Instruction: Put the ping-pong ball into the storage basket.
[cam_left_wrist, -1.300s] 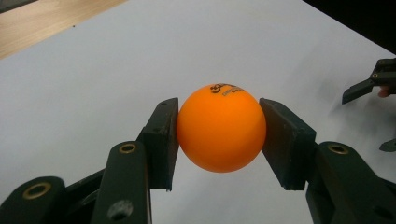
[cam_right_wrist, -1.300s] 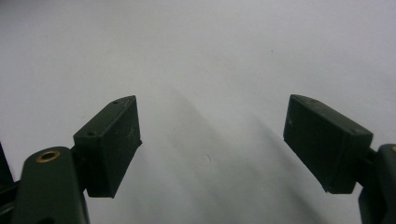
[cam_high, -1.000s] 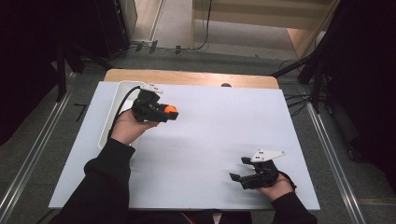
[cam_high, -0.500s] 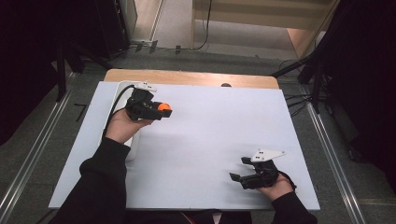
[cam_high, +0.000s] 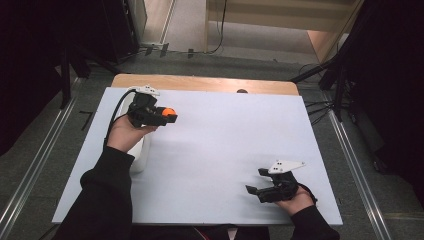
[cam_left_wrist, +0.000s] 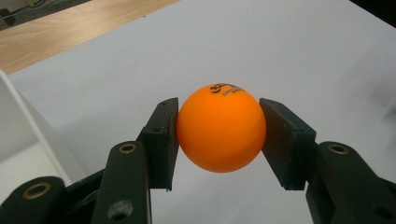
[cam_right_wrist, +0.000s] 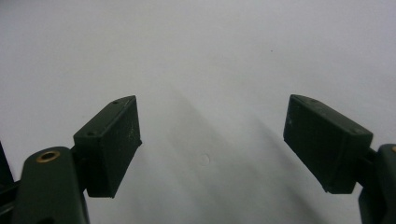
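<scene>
The white table (cam_high: 220, 145) fills the middle of the high view, bare across its centre, which leaves room to set something down. At its left edge sits a white tray (cam_high: 141, 155), partly under my left arm. I hold my left gripper (cam_high: 162, 115) in the upper left, above the table near the tray, jaws clamped on the orange ball (cam_left_wrist: 221, 127) at its widest, so it can't roll free. My right gripper (cam_high: 262, 186) rests lower right, jaws wide apart with nothing between them, likely waiting.
</scene>
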